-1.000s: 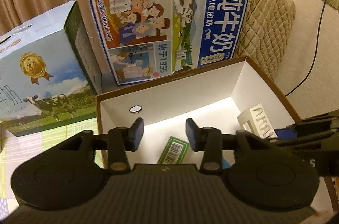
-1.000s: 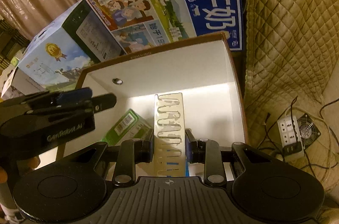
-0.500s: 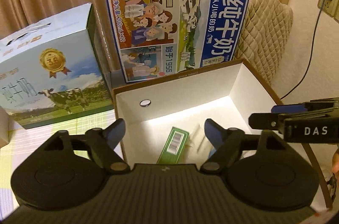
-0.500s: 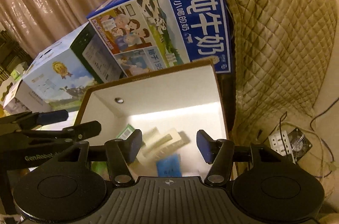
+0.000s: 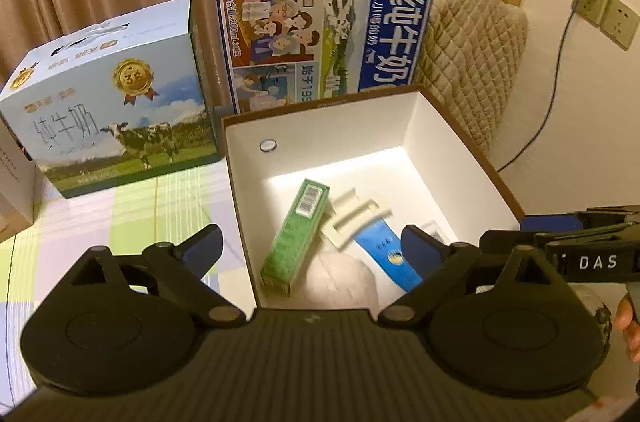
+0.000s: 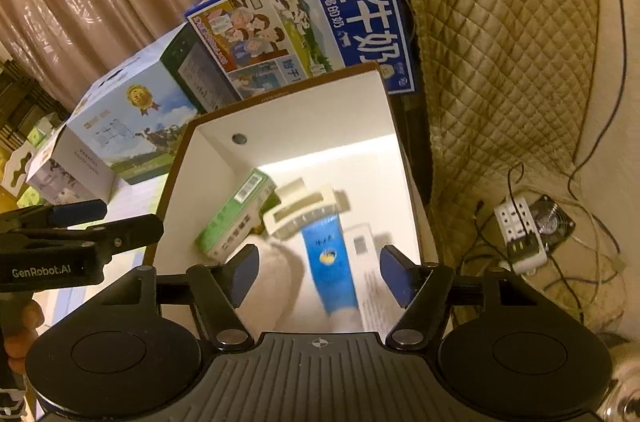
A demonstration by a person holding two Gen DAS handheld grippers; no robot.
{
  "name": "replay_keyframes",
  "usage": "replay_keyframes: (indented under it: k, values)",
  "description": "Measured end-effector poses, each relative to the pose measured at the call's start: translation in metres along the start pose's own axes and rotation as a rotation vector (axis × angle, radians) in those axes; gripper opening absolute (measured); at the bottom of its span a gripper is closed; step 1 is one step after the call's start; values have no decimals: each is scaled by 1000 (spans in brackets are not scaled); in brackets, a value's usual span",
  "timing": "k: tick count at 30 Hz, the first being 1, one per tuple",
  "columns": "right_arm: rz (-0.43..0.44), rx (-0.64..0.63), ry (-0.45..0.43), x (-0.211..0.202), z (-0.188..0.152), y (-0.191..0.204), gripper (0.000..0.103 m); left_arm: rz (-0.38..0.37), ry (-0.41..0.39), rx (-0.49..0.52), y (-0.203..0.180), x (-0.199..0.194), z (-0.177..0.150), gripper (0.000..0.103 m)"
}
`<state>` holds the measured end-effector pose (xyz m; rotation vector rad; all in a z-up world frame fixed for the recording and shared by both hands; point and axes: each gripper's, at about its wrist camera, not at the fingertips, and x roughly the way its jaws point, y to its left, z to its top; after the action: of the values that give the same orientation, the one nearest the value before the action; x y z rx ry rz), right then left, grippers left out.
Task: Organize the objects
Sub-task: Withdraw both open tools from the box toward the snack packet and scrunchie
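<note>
Storage box (image 5: 460, 150), brown-rimmed and white inside, open on the tabletop (image 5: 120, 222) in front of two milk cartons (image 5: 324, 34). Already inside: a green carton (image 5: 296, 234) lying flat, a cream slotted rack (image 5: 356, 218) leaning across it and across a blue tube (image 5: 388, 258), a white lump of soft stuff (image 5: 340, 282) at the near wall, a white packet (image 6: 360, 246) along the right side.

Left hand-held gripper (image 5: 312, 246) above the near left edge of the box, jaws spread wide, nothing between them. Right hand-held gripper (image 6: 318, 272) above the near right part, jaws likewise wide apart and empty.

Risks from here, as a judgement only:
- Rack not lying flat but propped on its neighbours; likely to slide or tip with any nudge of the box or of the things under it.
- Contents heaped toward the near end; further items dropped in liable to land on the pile and jam rather than settle.
- Both tools crowded over one opening; easy to knock one against the other, or to catch a fingertip on the rim and shove the box along the tabletop toward the cartons.
- Reaching for the soft lump with jaws this wide: prone to snag the tube or rack as well.
- Right-wrist view blurred around the rack and tube, so exact contacts there hard to read.
</note>
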<state>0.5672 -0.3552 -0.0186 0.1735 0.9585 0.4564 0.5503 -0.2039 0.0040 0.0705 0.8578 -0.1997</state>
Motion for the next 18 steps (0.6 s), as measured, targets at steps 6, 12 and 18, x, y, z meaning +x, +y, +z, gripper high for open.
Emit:
replay_keyframes:
  k: [6, 12, 18]
  values:
    - [4, 19, -7, -23, -21, 6, 66, -13, 6, -14, -5, -28, -20, 94]
    - [13, 42, 0, -42, -46, 13, 66, -18, 21, -57, -5, -53, -45, 94]
    - [17, 42, 19, -55, -70, 23, 66, -23, 35, -77, -5, -75, -70, 94]
